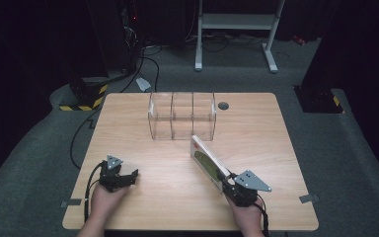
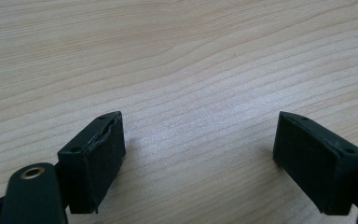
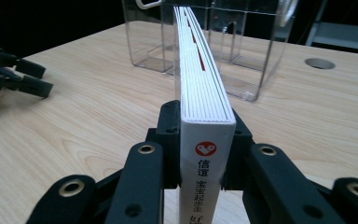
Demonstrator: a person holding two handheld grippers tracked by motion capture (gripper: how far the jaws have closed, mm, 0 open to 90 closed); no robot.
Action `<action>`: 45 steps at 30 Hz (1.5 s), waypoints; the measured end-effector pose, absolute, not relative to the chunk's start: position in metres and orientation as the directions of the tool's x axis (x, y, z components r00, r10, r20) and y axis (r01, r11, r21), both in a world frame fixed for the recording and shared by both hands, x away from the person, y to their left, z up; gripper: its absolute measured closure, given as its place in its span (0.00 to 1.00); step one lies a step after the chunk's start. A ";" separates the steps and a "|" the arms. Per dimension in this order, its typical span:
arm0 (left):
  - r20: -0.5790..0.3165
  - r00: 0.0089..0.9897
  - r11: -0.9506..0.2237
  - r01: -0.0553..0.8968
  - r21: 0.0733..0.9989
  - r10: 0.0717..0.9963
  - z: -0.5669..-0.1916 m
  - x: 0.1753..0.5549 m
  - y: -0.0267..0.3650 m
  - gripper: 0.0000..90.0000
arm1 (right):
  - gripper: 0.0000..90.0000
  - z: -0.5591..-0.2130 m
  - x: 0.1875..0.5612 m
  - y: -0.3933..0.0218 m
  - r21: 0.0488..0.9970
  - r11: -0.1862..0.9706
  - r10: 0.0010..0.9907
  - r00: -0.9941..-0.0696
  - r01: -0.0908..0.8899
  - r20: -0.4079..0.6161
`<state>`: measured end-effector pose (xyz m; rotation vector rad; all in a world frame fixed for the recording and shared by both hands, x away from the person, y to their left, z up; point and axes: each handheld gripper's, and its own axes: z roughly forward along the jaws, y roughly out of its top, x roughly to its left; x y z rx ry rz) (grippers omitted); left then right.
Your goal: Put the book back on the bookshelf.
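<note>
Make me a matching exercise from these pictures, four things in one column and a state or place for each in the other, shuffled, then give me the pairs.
Things:
1. left gripper
2. right gripper
3. book
4. clear three-compartment organizer

States:
A. empty, at the far middle of the table
B. held on edge, spine toward the camera
C. jaws apart over bare wood
D. jaws clamped on something

Pairs: 1-C, 2-D, 3-B, 4-A

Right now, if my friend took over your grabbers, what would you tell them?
Right gripper: shut on the book, held on edge, its far end pointing toward the clear organizer.
Left gripper: open, low over bare table, holding nothing.
Organizer: at the table's back middle; its compartments look empty.
Done: book picked up.
Left, probably: slide the book into a compartment, then let go.
</note>
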<state>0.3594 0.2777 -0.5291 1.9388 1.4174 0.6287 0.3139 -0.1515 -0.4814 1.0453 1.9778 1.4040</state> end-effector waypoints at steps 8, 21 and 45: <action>0.005 0.301 -0.206 0.643 0.738 0.954 -0.529 0.359 0.278 0.19 | 0.81 -0.482 0.316 -0.161 0.939 0.166 0.836 -0.548 0.302 0.029; 0.003 0.298 -0.204 0.643 0.738 0.954 -0.529 0.359 0.277 0.19 | 0.70 -0.478 0.318 -0.160 0.931 0.161 0.836 -0.547 0.327 0.048; 0.006 0.304 -0.208 0.637 0.742 0.953 -0.529 0.359 0.277 0.22 | 0.67 -0.474 0.324 -0.147 0.918 0.159 0.850 -0.523 0.364 0.061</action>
